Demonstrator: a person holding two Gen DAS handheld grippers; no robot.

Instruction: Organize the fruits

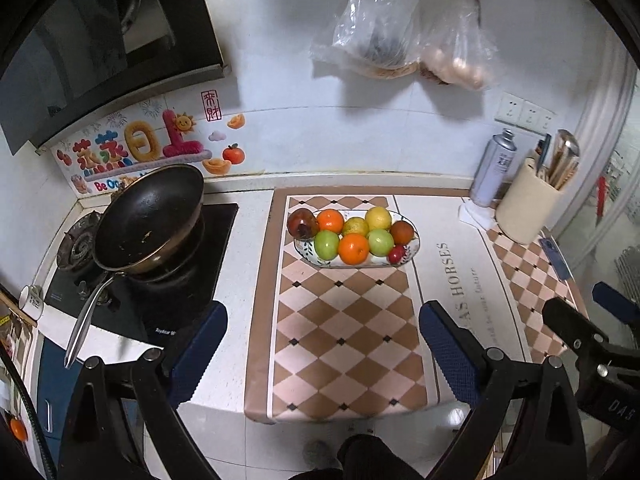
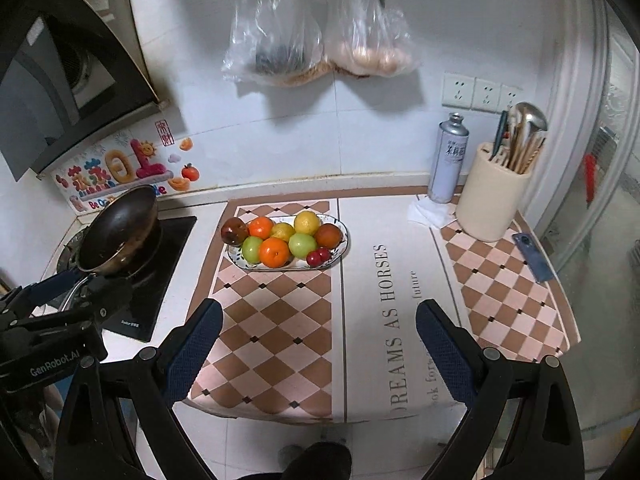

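An oval patterned plate [image 1: 412,250] [image 2: 342,250] sits on the checkered mat and holds several fruits: oranges [image 1: 353,249] [image 2: 274,252], green apples [image 1: 326,244] [image 2: 303,245], yellow lemons [image 1: 378,218] [image 2: 307,223], a dark red apple [image 1: 301,223] [image 2: 234,231] and small red cherries [image 1: 396,255] [image 2: 318,257]. My left gripper [image 1: 322,354] is open and empty, well short of the plate. My right gripper [image 2: 320,350] is open and empty, also well short of the plate. The right gripper shows at the edge of the left wrist view [image 1: 592,320].
A black frying pan [image 1: 150,220] [image 2: 118,228] rests on the stove at the left. A spray can [image 1: 493,168] [image 2: 448,158], a beige utensil holder [image 1: 528,204] [image 2: 492,196] and a phone [image 2: 534,256] stand at the right. Plastic bags [image 2: 320,32] hang on the wall.
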